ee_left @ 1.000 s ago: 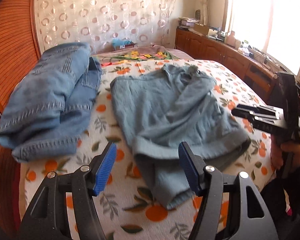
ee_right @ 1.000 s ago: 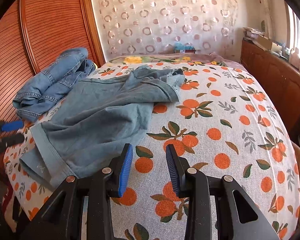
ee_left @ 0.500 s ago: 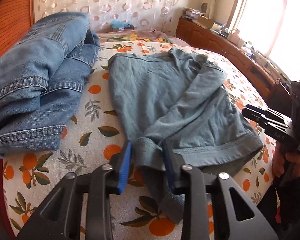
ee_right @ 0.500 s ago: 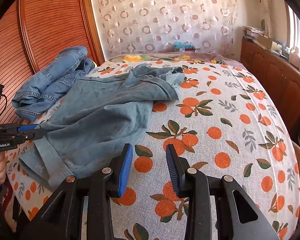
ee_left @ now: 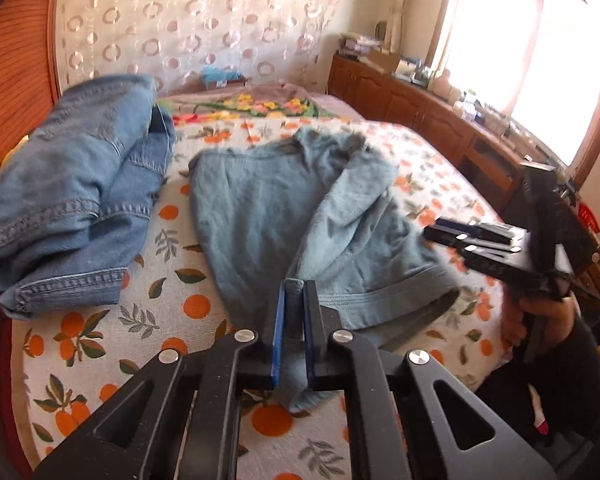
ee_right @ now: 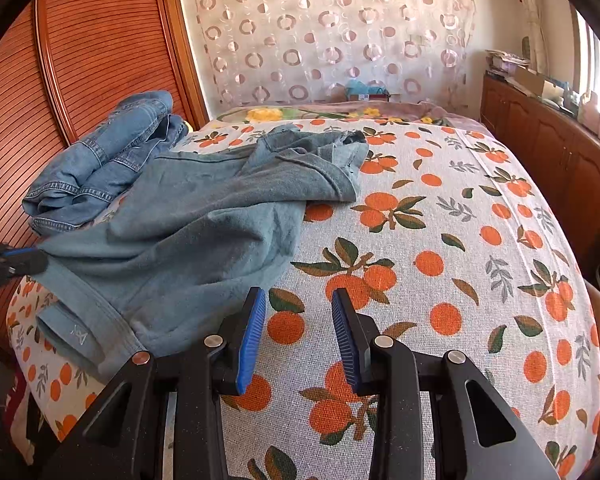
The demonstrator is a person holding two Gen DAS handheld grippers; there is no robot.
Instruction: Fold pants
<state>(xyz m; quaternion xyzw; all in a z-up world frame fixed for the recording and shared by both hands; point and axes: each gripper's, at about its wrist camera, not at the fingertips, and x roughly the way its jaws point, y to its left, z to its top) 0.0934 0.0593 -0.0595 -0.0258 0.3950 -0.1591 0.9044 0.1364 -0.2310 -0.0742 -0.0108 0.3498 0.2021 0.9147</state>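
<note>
Light grey-blue pants [ee_left: 284, 216] lie crumpled on the orange-print bed; they also show in the right wrist view [ee_right: 188, 240]. My left gripper [ee_left: 295, 292] is shut on the hem edge of the pants at the near end of the bed, and it shows at the left edge of the right wrist view [ee_right: 16, 261]. My right gripper [ee_right: 299, 312] is open and empty over bare bedspread just right of the pants' hem. It also shows at the right of the left wrist view [ee_left: 476, 236].
A folded pile of denim jeans [ee_left: 72, 208] lies at the left side of the bed [ee_right: 460, 240], next to a wooden slatted wardrobe [ee_right: 80, 48]. A wooden cabinet [ee_right: 548, 152] with clutter runs along the right wall under the window. A curtain hangs behind the bed.
My left gripper moved in to the pants' hem and shut on it, lifting the edge slightly. My right gripper stayed open and almost still.
</note>
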